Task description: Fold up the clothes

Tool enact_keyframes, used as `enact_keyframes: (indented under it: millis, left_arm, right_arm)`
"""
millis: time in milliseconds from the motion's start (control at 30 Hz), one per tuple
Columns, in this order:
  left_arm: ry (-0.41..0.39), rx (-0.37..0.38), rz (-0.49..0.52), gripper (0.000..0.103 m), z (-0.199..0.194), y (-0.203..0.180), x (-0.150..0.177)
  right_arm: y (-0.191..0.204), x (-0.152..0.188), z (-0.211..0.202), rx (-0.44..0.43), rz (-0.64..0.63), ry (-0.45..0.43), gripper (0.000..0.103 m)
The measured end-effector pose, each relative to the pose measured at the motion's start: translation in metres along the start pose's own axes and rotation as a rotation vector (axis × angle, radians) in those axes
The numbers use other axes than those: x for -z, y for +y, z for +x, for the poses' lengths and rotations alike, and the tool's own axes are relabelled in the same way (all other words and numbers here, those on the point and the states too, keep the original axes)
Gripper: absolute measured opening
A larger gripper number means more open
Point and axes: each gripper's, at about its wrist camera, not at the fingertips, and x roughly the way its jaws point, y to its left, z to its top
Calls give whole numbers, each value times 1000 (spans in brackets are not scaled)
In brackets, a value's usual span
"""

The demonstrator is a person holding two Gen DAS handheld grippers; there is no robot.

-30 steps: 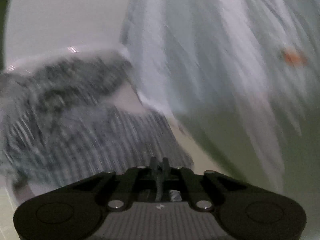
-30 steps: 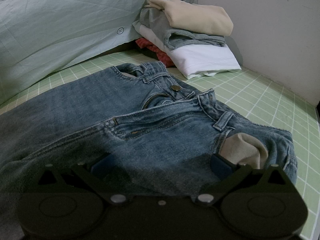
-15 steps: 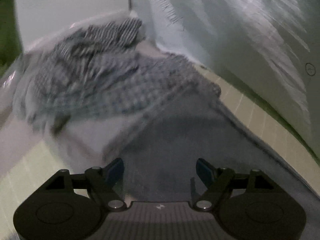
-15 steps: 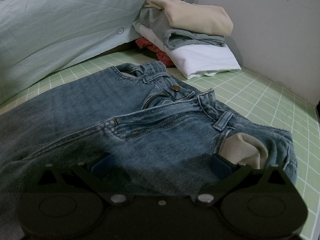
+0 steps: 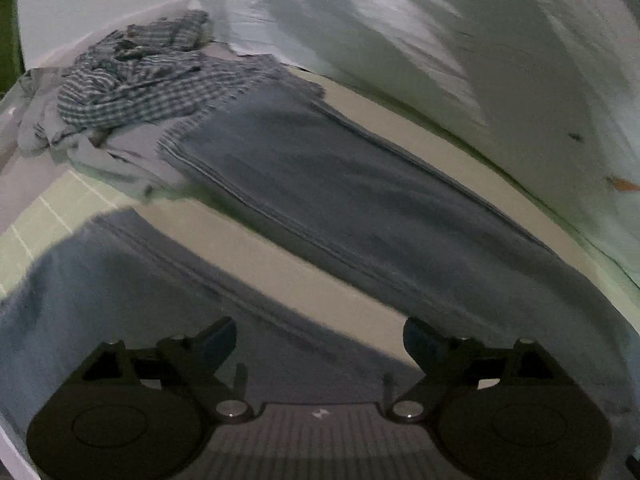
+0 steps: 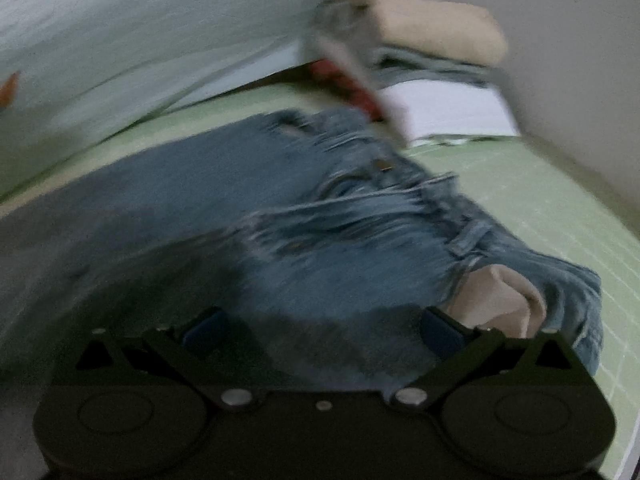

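A pair of blue jeans lies spread on the green checked sheet. In the left wrist view its two legs [image 5: 360,208] run away from me, one under my left gripper [image 5: 320,340], which is open and empty just above the near leg. In the right wrist view the waist of the jeans [image 6: 320,216], with button and a turned-out beige pocket [image 6: 496,300], lies right in front of my right gripper [image 6: 320,328]. That gripper is open, its fingers low over the denim.
A crumpled checked shirt [image 5: 132,76] lies at the far end of the legs. A pale green quilt [image 5: 440,40] banks along the side. A stack of folded clothes [image 6: 432,60] sits by the wall behind the waist.
My left gripper opened from shut and swung over the jeans legs, pulling back so both legs show. My right gripper, still before, now moves; its view is blurred and shifted.
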Motion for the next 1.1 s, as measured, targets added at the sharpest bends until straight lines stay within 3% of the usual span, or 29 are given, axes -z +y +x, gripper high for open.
enact_keyframes:
  millis: [133, 333, 533, 767, 1000, 1100]
  left_arm:
    - [17, 16, 54, 91, -15, -17, 25]
    - [42, 8, 66, 91, -32, -27, 63]
    - [85, -19, 89, 92, -46, -26, 94]
    - [116, -49, 79, 92, -54, -9, 108]
    - [128, -64, 52, 92, -57, 17, 103]
    - [120, -67, 30, 92, -59, 32, 95]
  right_arm:
    - [-6, 6, -19, -120, -69, 33, 103]
    - [-33, 14, -49, -209, -4, 78, 103]
    - [-60, 26, -75, -136, -15, 40, 103]
    - [-82, 42, -68, -97, 74, 137, 103]
    - [-69, 50, -64, -107, 81, 141, 103]
    - [-58, 50, -61, -59, 75, 132, 103]
